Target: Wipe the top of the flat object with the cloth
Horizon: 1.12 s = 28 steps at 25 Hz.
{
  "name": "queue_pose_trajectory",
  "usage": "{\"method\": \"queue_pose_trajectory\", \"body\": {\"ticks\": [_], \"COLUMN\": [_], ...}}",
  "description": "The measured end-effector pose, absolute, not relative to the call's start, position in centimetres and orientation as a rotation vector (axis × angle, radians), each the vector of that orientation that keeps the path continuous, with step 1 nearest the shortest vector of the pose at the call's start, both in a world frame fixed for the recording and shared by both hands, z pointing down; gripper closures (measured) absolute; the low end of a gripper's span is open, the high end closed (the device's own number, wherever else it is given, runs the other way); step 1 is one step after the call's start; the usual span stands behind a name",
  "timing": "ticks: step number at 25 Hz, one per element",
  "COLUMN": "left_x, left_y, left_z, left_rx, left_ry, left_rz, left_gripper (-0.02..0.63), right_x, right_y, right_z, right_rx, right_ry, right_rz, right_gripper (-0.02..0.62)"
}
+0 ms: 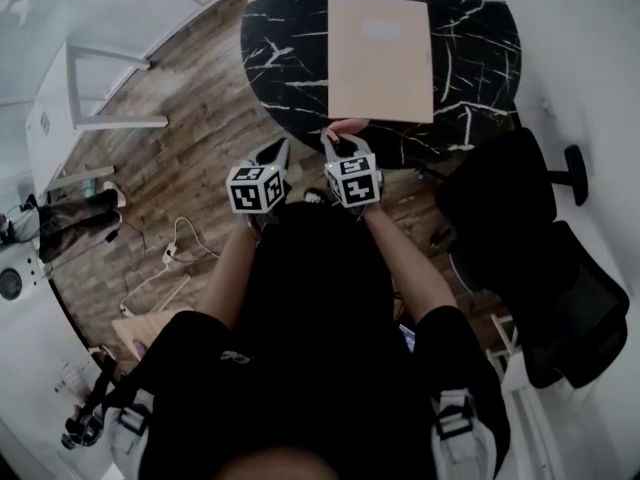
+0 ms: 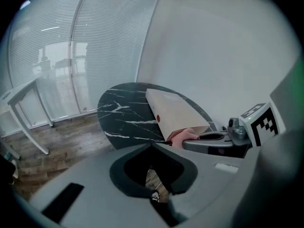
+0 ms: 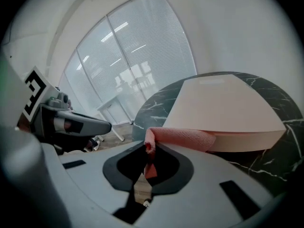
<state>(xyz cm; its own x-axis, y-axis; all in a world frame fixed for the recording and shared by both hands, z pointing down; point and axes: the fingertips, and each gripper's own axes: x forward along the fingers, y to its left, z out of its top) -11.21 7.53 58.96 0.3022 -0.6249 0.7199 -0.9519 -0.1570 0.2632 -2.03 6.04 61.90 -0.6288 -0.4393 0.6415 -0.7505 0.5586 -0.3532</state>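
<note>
The cloth (image 3: 183, 137) is pinched by the right tongs (image 3: 148, 150) at the flat object's (image 3: 223, 110) lower edge on the worktop (image 3: 153, 109); the left tongs (image 2: 153, 145) are pressed together.

**Round marble surface, one flat object on it**

At the top centre of the head view I see a round black surface (image 1: 285, 28), veined in white. It stands on a wood-plank floor (image 1: 200, 98). One flat object (image 1: 380, 58), pale tan and rectangular, lies flat on it, a little right of its middle. Its near edge sits close to the rim nearest me. Dark stone shows on every side of it, widest at the left.
</note>
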Motion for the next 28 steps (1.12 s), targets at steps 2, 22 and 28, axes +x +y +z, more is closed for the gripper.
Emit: {"method": "queue_pose_trajectory", "body": {"ticks": [2, 22, 28], "left_x": [-11.0, -8.5, -5.6], "left_y": [7.9, 17.0, 19.7], "left_z": [58.3, 46.4, 41.2], "left_rx": [1.895, 2.297, 2.439], "left_ry": [-1.396, -1.334, -1.334], "left_rz": [0.594, 0.356, 0.228], "left_gripper": [0.607, 0.606, 0.606], "right_x": [-1.9, 4.5, 7.4], "right_y": [6.6, 16.1, 19.4], "right_z": [60.6, 47.8, 40.1], "right_rx": [0.966, 1.495, 1.651], "right_ry": [-2.344, -2.364, -2.379], "right_rz": [0.831, 0.450, 0.195], "right_gripper": [0.578, 0.578, 0.580]}}
